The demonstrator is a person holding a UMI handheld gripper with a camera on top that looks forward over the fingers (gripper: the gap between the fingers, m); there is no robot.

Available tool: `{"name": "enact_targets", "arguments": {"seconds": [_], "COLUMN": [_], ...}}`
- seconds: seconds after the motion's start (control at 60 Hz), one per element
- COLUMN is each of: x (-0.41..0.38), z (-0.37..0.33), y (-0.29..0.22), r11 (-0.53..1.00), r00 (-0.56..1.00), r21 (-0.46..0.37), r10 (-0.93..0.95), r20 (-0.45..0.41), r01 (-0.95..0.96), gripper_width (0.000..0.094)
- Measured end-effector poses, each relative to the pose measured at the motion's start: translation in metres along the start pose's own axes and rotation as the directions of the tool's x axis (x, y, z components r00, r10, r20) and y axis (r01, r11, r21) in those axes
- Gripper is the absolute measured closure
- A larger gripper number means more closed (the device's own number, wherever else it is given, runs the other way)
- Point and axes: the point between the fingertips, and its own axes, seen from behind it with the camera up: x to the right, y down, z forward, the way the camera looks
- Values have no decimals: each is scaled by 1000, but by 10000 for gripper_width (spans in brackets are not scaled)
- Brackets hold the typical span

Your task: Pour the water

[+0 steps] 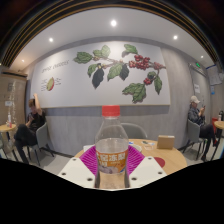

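Observation:
A clear plastic water bottle (111,150) with a red cap and a white and red label stands upright between my fingers. My gripper (111,163) is shut on the bottle, the pink pads (89,160) pressing on both sides of its labelled body. The bottle is held up, above a light wooden table (172,156) that shows behind it. The bottle's base is hidden below the fingers.
A brown box (166,142) sits on the table at the right behind the bottle. People sit at tables at the far left (33,124) and far right (196,115). A white wall with a coffee-branch mural (120,68) stands beyond.

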Motion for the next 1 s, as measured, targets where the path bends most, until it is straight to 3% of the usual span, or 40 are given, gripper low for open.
{"name": "enact_targets", "arguments": {"seconds": [0.133,0.267,0.4,0.5,0.6,0.683,0.783,0.9,1.0], "x": [-2,-34,-47,-58,-50,-38,-58,-52,-70], "z": [5,30,69,85,84,83,96,83,99], "y": [-6,-15,-16,-21,-32,-37,-44,-27,-45], "r11": [998,916,571,209,-92,-249,-336,-421,-398], "r00": [998,915,555,186,-118,-271,-349,-441,-412], "r21": [12,30,-72,-127,-143,-131,-98,-149,-116], "r10": [60,396,816,968,976,942,922,884,899], "r20": [-7,79,160,167,184,197,170,154,151], "r01": [-60,-399,-818,-970,-985,-960,-937,-895,-910], "gripper_width": [614,614,613,605,576,559,535,533,535]}}
